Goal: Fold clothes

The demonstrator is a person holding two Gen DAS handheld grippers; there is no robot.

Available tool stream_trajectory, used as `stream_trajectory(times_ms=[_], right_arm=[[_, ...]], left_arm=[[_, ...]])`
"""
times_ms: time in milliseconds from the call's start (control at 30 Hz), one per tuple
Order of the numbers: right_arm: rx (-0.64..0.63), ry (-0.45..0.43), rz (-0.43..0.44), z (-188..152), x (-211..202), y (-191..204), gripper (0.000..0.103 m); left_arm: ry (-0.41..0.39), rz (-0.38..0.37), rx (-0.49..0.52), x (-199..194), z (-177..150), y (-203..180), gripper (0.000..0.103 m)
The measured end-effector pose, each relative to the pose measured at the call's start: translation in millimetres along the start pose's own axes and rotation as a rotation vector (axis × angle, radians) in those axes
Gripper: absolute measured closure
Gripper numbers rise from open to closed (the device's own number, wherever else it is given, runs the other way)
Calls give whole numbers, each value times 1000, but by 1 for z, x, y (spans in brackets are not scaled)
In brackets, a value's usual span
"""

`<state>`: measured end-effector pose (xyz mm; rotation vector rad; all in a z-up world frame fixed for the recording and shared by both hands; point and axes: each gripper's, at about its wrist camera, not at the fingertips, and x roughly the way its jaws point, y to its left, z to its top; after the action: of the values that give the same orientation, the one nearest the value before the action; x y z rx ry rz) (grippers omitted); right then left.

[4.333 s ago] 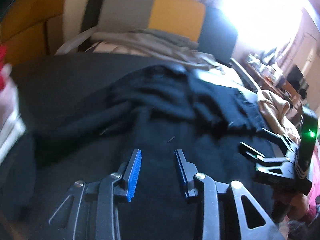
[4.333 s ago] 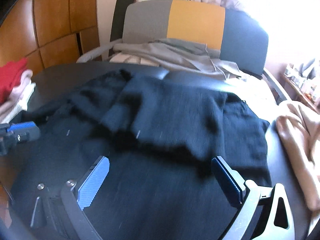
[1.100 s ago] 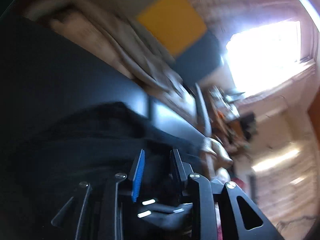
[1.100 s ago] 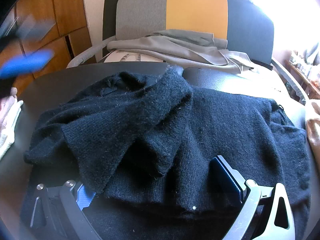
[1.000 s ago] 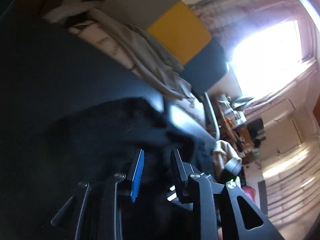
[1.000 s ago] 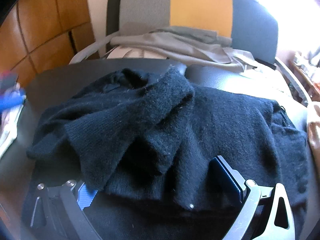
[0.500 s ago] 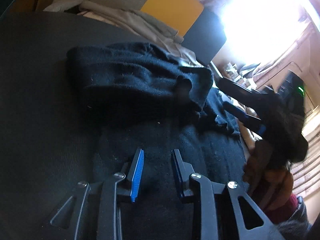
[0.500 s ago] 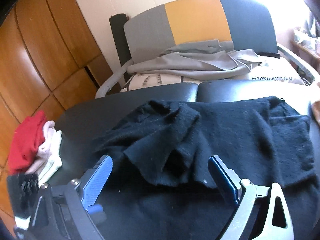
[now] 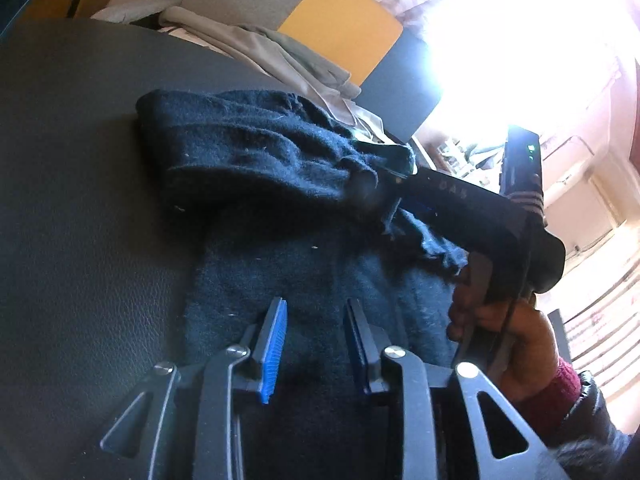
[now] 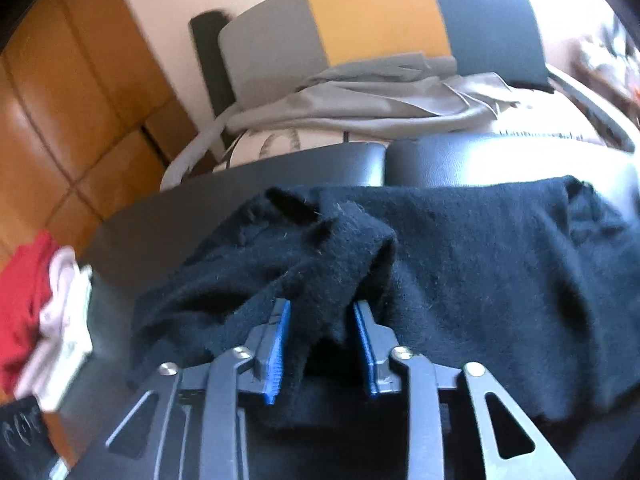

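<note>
1. Right wrist view: right tool, jaws closing around a bunched fold of the black fuzzy knit sweater; cloth sits between the blue pads, firm pinch not clear.
2. Sweater lies spread on the dark leather-look counter, one part flopped over itself.
3. Left wrist view: left tool narrow gap, opening, nothing between, above the sweater's flat part.
4. Red and white folded clothes stack at counter's left edge.

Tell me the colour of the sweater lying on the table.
Black sweater, with a fuzzy knit texture; the right wrist view shows it best.
</note>
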<state>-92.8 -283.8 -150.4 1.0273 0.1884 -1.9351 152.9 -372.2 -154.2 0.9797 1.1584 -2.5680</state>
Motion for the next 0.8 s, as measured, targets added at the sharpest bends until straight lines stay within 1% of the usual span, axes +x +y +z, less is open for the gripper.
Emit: stream_trajectory(times_ms=[67,100,133,233,267,333,367,400,433,500,533,567,600,633,667,733,767,800], right_arm=[[-57,2,1,11,-12,3,80],[-88,-7,0,19,-22,4,80],[-126,-26,-5,31,-35,6,80],[-225,-71,-24,61,-68,12,80],[-262,-82,-36,71,-77,15,80],[-335,-91,-66,89,-92,19,80],[-350,-74,-75,94,-94,18,79],[-351,-39,-76,98,-93,14,79],[-344,-18,-75,100,-93,11,77],[-306,-4,-16,88,-90,-1,57],[-272,-7,8,81,-88,-6,53],[-219,-3,48,72,-84,-12,40],[-147,17,93,62,-77,-20,22],[-66,42,130,52,-70,-28,19],[10,55,167,43,-63,-36,19],[133,38,232,29,-52,-46,22],[156,21,235,25,-48,-45,26],[151,14,228,23,-45,-40,30]], left_arm=[[13,-18,7,2,4,-4,69],[11,-20,30,5,7,-11,69],[7,-19,57,7,10,-18,69],[3,-29,85,16,22,-33,69],[0,-24,93,21,28,-37,69],[11,14,90,33,36,-41,69],[23,30,80,39,38,-41,69],[36,45,70,45,41,-40,69],[48,61,60,52,43,-39,69],[48,79,58,54,40,-38,69],[42,78,62,53,36,-37,69],[35,80,70,50,32,-36,69],[28,84,78,47,29,-35,69],[19,87,78,44,27,-33,69],[10,91,77,42,26,-31,69],[-8,97,74,38,23,-27,69],[-16,100,73,37,22,-25,69],[-27,89,65,36,20,-23,69]])
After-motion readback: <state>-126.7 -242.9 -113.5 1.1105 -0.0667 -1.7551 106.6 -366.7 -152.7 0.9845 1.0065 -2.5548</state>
